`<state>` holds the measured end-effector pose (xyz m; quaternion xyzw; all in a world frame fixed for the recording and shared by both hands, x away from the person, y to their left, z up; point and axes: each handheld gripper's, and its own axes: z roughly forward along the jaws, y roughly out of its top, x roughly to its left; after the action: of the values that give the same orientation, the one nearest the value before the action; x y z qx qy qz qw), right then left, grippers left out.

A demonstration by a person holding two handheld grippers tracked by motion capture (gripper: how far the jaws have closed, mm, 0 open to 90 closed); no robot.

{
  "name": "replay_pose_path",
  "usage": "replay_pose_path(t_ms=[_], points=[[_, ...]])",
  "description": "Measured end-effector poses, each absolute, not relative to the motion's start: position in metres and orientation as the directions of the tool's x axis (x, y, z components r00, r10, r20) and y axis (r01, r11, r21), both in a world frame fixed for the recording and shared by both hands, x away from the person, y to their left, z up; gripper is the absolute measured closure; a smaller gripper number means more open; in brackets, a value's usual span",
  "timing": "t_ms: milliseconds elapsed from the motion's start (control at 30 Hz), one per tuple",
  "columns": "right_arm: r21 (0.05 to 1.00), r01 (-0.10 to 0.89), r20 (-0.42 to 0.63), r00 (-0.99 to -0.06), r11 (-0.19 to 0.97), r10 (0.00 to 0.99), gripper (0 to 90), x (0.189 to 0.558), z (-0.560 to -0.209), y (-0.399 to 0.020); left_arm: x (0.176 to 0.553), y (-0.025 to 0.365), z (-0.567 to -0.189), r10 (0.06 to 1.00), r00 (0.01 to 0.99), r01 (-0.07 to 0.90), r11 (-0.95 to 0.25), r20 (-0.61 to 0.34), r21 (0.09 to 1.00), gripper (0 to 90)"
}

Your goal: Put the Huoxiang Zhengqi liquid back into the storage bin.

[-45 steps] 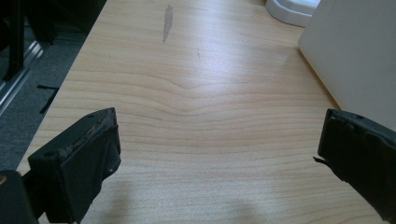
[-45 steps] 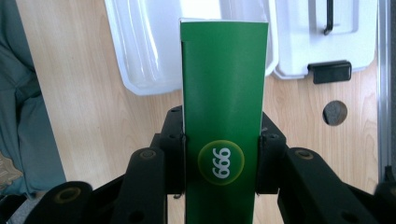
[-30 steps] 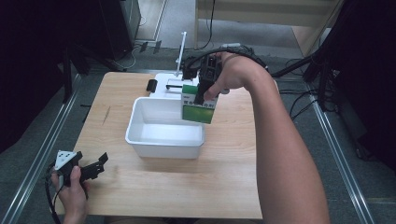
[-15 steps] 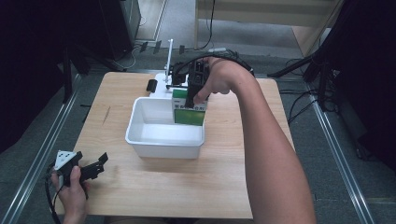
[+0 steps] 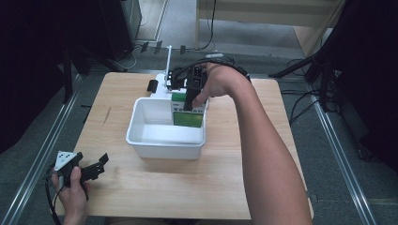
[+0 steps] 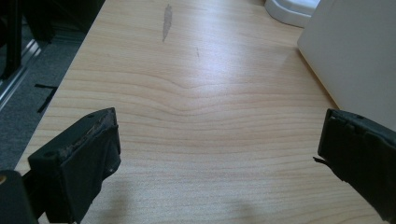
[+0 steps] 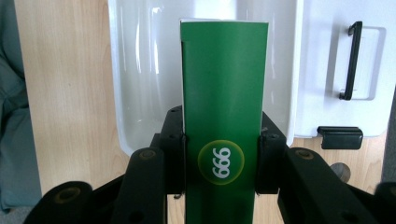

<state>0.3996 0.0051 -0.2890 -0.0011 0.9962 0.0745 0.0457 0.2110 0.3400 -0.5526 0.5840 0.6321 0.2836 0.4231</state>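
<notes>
The right gripper [image 5: 188,99] is clenching a green carton [image 5: 187,114] by its two narrow sides and is holding it upright at the far right corner of the white tub [image 5: 164,140], with its lower part already inside the tub walls. In the right gripper view the carton [image 7: 224,116] is sitting straight between the jaws, and the tub [image 7: 140,70] is lying open beneath it.

I am judging that the step in hand is setting the carton down in the tub. To do it well, the person should be lowering it straight — not leaning it on the tub wall — until the bottom is resting flat on the tub floor, and only then be loosening the jaws. A tall, narrow carton will be tipping easily if it is let go too high.

The left gripper [image 5: 89,169] is resting on the bench [image 5: 187,187] near the front left of the tub, released — its jaws are standing wide apart over bare wood.
</notes>
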Motion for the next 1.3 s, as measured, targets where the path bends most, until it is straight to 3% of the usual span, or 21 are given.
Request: replay_pose_path(t_ms=[267,1300], points=[[0.126,-0.016,-0.132,-0.991,0.992,0.001,64.6,0.401,-0.300,0.007,0.211,0.340,-0.553,0.978,0.040,0.497,0.161,-0.207,0.853,0.0],[0.115,-0.003,-0.117,-0.993,0.993,0.010,64.5,0.413,-0.353,0.008,0.211,0.340,-0.552,0.977,0.042,0.499,0.160,-0.208,0.852,0.0]])
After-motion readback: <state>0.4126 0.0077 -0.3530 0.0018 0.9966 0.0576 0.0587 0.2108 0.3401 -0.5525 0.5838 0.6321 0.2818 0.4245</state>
